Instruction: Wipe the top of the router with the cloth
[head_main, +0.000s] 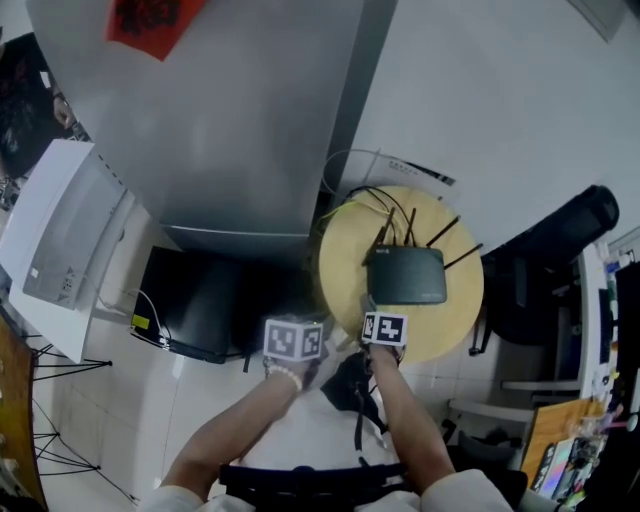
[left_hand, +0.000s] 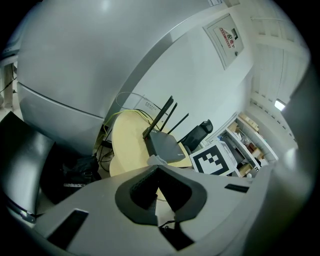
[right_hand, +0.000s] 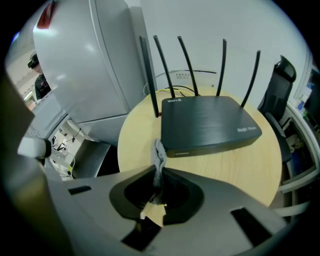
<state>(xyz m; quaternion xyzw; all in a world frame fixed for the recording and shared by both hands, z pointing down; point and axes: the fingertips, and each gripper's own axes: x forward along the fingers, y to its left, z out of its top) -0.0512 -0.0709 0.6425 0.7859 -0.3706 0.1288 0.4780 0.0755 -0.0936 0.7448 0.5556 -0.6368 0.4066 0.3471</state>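
Router (right_hand: 207, 122), at 12 o'clock of right gripper (right_hand: 159, 171) clenched on thin cloth (right_hand: 159, 154); left gripper (left_hand: 157, 170) closed, empty; risk: unbraced router likely slides when wiped.

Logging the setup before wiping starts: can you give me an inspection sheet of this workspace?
Surface: round wooden table, bare around the router.
Job's things: black router flat on the table, antennas up; grey cloth by its front corner.
Clutter: nothing seen on the table.
Grippers: right gripper jaws shut on the cloth; left gripper jaws together, empty.
Cables: cables loop behind the router at the table's far edge.
Surroundings: grey cabinet and black office chair beside the table.
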